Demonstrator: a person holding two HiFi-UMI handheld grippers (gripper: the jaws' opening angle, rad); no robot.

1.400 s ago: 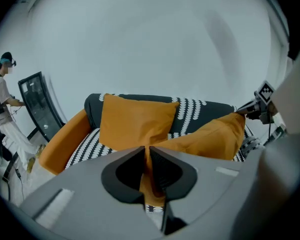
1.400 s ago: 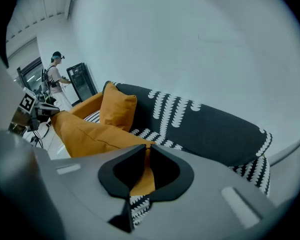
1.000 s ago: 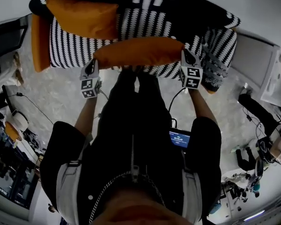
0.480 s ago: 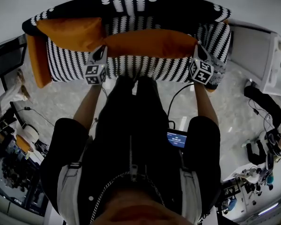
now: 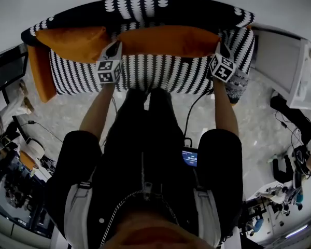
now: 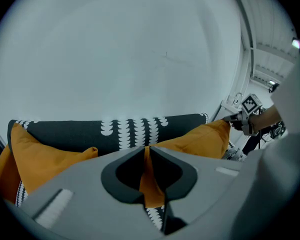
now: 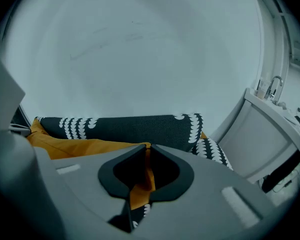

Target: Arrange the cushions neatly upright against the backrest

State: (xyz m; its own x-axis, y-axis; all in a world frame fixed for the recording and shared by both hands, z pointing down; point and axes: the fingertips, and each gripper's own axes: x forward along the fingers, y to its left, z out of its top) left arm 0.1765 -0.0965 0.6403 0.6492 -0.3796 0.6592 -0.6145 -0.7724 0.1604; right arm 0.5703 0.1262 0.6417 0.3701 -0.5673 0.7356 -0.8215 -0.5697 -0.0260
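Note:
A long orange cushion [image 5: 168,40] is held level in front of the black-and-white sofa backrest [image 5: 145,9]. My left gripper [image 5: 114,53] is shut on its left end; orange fabric [image 6: 149,176] is pinched between the jaws. My right gripper [image 5: 217,53] is shut on the right end, with orange fabric [image 7: 141,180] between its jaws. A second orange cushion [image 5: 70,43] leans against the backrest at the left. A third orange cushion [image 5: 40,79] stands by the sofa's left arm.
The patterned sofa seat [image 5: 155,74] lies below the held cushion. A white cabinet [image 5: 295,71] stands right of the sofa. Cables and gear [image 5: 290,154] litter the floor at right, shelves with clutter [image 5: 10,160] at left. A white wall [image 6: 140,49] rises behind the sofa.
Both grippers have carried the long cushion up from the seat's front edge and back toward the backrest. The head view has shifted with them.

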